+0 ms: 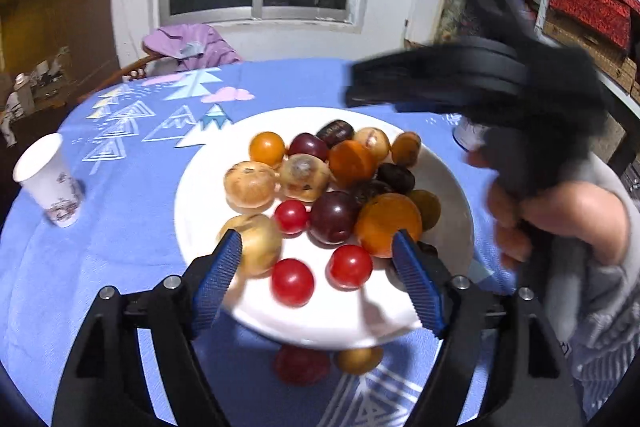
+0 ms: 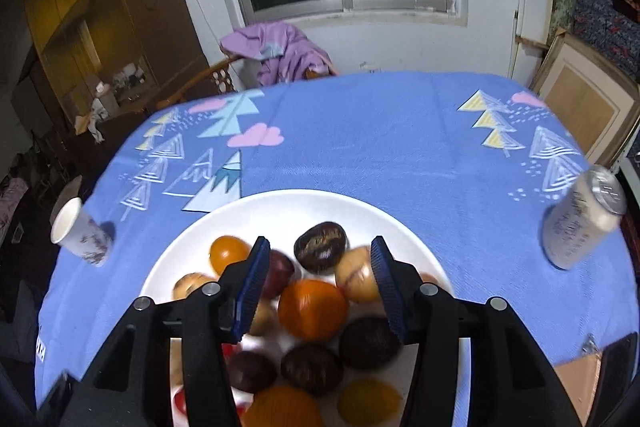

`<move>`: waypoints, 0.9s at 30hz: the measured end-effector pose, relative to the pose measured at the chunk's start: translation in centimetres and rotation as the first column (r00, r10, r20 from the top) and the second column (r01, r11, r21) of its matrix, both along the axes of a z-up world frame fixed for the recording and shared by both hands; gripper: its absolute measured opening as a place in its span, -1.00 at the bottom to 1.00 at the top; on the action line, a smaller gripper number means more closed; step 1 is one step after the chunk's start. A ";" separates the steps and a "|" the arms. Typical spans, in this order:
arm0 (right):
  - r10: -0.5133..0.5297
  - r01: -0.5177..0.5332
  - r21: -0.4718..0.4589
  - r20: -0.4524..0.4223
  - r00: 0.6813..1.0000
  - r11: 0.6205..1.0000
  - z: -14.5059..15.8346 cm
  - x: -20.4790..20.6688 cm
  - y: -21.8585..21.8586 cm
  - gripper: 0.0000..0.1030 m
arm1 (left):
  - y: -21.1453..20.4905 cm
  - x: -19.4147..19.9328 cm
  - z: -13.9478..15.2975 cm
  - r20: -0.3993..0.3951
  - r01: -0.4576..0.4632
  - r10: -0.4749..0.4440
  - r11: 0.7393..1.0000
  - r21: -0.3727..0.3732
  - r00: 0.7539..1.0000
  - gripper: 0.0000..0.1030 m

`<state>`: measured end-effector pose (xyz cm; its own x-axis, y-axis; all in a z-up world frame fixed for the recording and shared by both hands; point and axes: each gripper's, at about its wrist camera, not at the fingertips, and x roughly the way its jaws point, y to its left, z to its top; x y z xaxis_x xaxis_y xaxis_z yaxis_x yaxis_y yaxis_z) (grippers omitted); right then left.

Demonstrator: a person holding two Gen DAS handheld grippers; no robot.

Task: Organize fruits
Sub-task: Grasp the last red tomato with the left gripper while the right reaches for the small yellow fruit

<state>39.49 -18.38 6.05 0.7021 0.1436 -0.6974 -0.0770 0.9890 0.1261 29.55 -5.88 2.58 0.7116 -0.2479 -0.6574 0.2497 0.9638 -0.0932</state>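
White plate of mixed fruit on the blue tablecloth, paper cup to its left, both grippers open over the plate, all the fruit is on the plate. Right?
Not quite: two fruits lie on the tablecloth just off the plate, as the left wrist view shows. The rest holds.

Left gripper (image 1: 318, 247): matte black frame, angular arms, round silver screws on each arm, blue ribbed pads (image 1: 218, 277) on fingers. Right gripper (image 2: 320, 285): same build, black arms, silver screws, blue ribbed pads (image 2: 253, 291). From left view, right gripper body black, long handle with green light strip near top. Hand (image 1: 560, 223) on handle; grey ribbed knit sleeve (image 1: 608, 307).
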 end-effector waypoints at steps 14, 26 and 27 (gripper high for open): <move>-0.073 0.030 0.199 0.210 0.975 0.980 -0.6 -20.4 -4.8 0.54 | 9.0 -8.6 -1.2 -0.001 -0.205 0.205 0.978 -0.043 0.979 0.63; -0.058 0.030 0.161 0.175 0.983 0.987 -4.0 -21.7 -4.3 0.55 | 5.0 -8.1 -3.0 0.024 -0.107 0.105 0.986 0.125 0.994 0.63; -0.063 0.034 0.167 0.170 0.983 0.985 -4.1 -21.6 -4.4 0.55 | 4.7 -8.0 -3.1 0.023 -0.095 0.093 0.987 0.133 0.995 0.63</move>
<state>17.85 -22.80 1.98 0.8197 0.2074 -0.5339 -0.0642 0.9595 0.2743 21.56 -1.22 -0.56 0.7386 -0.0905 -0.6680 0.1581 0.9866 0.0412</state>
